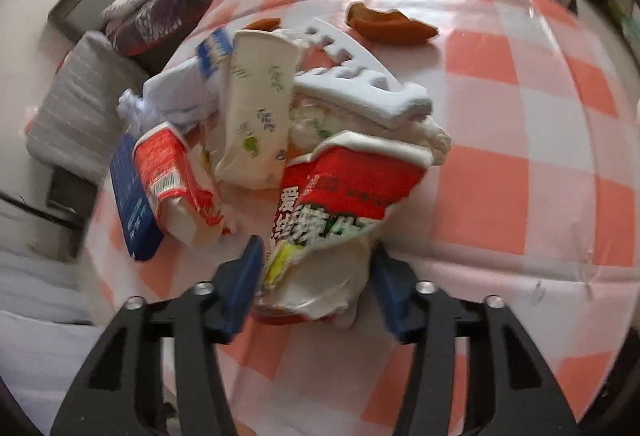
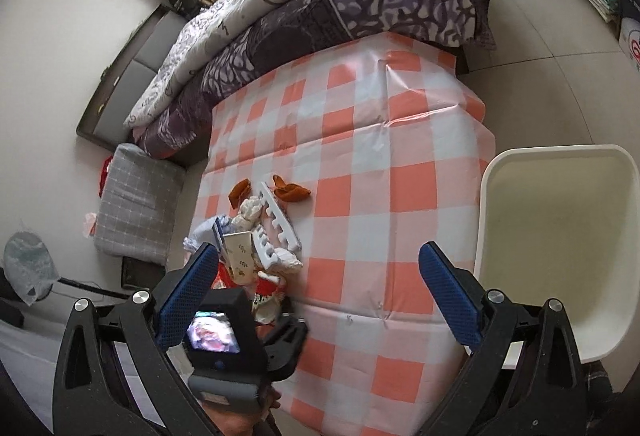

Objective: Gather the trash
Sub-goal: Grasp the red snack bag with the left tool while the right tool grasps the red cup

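The crushed red-and-white paper instant-noodle cup (image 1: 340, 203), at six o'clock in the left wrist view, carries large white Chinese characters; "爱" and "辣" can be read, the remainder is creased and blurred. The flattened white paper cup with green leaf print (image 1: 258, 107), at ten o'clock from it, bears small marks too blurred to read. The red-and-white carton (image 1: 172, 171) and dark blue flat box (image 1: 132, 203), at nine o'clock, show fine print, illegible.
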The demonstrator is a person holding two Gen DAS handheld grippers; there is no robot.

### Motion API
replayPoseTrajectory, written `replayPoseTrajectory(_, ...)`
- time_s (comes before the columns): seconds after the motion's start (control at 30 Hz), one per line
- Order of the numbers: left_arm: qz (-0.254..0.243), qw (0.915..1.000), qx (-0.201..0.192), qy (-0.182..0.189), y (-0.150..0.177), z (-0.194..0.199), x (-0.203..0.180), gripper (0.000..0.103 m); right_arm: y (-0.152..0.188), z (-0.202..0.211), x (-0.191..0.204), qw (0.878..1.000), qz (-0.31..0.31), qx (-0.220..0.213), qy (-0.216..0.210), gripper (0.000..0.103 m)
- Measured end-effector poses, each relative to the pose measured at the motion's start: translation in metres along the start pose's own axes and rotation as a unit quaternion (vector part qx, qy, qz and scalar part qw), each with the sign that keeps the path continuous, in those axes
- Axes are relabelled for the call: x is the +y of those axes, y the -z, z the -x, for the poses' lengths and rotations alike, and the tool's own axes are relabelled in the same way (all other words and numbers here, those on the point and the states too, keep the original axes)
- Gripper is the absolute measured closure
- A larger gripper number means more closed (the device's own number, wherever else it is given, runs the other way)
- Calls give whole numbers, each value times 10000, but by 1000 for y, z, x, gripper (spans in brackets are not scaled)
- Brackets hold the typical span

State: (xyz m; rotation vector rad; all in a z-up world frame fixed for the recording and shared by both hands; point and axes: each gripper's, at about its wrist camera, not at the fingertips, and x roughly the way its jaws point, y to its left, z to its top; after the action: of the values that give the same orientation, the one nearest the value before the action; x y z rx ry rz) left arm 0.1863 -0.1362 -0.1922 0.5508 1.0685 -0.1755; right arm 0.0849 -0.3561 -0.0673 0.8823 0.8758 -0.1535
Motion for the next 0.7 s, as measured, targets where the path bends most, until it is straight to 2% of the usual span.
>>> replayPoseTrajectory(0.1,339,9983,-49,468,18,15,22,60,3,-6,5,9999,119,35,32,7)
replayPoseTrajectory(0.17,769,9929,-94,899,34,30,44,60,8,-12,12,9994,297,56,143,7)
replayPoseTrajectory(0.23,1238,9828,-104,1365,50,44,65,60,15,-19,20,9981,547,78,279,7)
replayPoseTrajectory(0.3,1767,9673,-202,1809,69,65,91,60,22,-26,27,9958,813,72,415,7)
replayPoseTrajectory(0.37,2379,9465,-381,2146,87,87,124,60,34,-36,42,9889,1376,71,548,7)
replayPoseTrajectory(0.43,2882,9289,-599,2248,102,105,151,60,47,-45,56,9800,1879,14,660,7)
replayPoseTrajectory(0.47,3148,9185,-804,2254,107,116,169,60,57,-53,69,9716,2262,47,694,7)
replayPoseTrajectory(0.5,3311,9115,-946,2247,109,122,181,60,63,-57,77,9674,2435,90,685,7)
replayPoseTrajectory(0.57,3609,8992,-1219,2150,118,134,206,60,78,-70,101,9559,2870,181,593,7)
replayPoseTrajectory(0.7,4007,8823,-1482,1976,132,143,243,60,104,-108,162,9292,3660,299,417,8)
